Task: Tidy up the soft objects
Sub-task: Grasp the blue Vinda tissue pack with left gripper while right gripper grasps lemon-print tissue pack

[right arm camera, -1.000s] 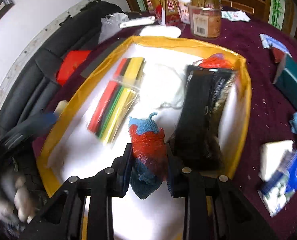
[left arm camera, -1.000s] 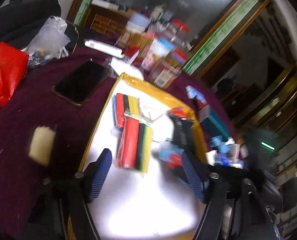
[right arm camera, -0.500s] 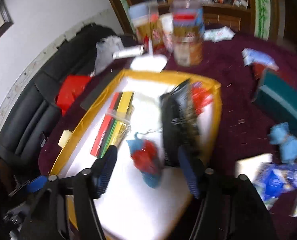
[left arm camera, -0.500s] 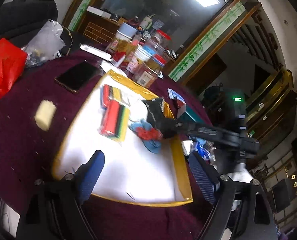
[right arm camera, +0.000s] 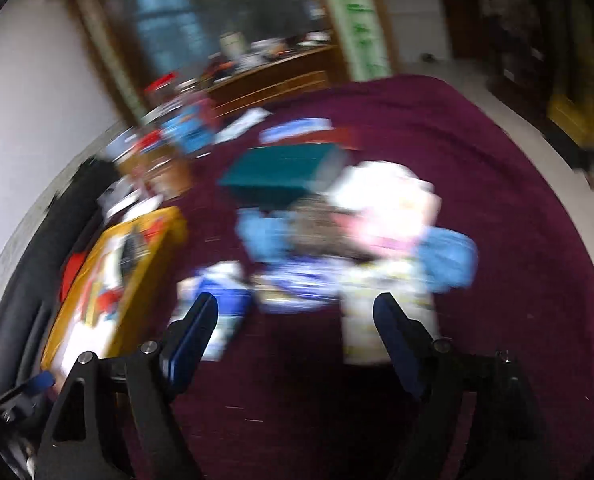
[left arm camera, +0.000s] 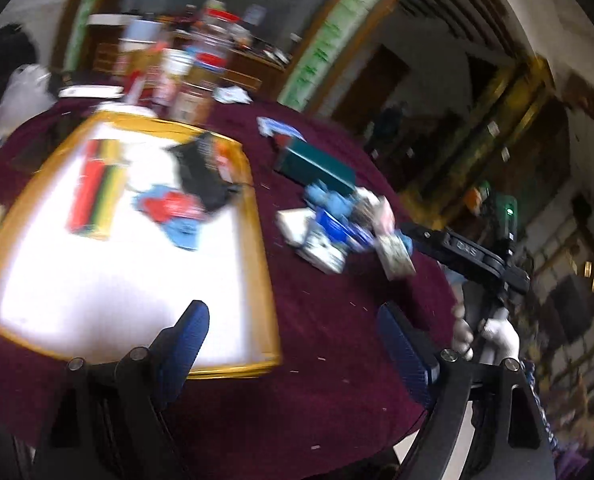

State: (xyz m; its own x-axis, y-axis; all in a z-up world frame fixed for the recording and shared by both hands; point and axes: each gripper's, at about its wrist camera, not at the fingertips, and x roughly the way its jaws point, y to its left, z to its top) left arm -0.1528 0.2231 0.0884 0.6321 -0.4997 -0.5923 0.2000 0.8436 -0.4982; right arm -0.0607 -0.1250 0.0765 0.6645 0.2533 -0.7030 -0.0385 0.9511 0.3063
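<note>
- Maroon cloth (left arm camera: 321, 364), napped and flecked with pale lint, covers the round table in the left wrist view; dark carved wood and gilt trim blur behind it.
- On the left of that view lies a flat rectangular tray (left arm camera: 257, 240) with a yellow rim and a glaring white floor.
- Inside the tray a red-and-blue cloth bundle (left arm camera: 171, 214) sits near the middle, crumpled and soft-edged.
- Left of the bundle is a pack of striped sponges (left arm camera: 95, 196), long bars in red, black, green and yellow.
- A black pouch (left arm camera: 203, 176), limp and creased, lies just beyond the bundle toward the far rim.
- Right of the tray, on the cloth, is a loose pile of soft packets (left arm camera: 337, 228), blue, white and pink, too blurred to sort out.
- A teal box (left arm camera: 317, 164), hard-edged, stands beyond the pile.
- The left gripper (left arm camera: 297, 348) hangs over the cloth at the tray's near right corner, its ribbed blue pads spread wide with nothing between them.
- In the right wrist view everything is streaked by blur.
- The right gripper (right arm camera: 297, 332) is spread wide and empty, over the near edge of the pile (right arm camera: 349, 248).
- The teal box (right arm camera: 281, 176) sits beyond the pile, and the tray (right arm camera: 77, 308) lies well off to the left.
</note>
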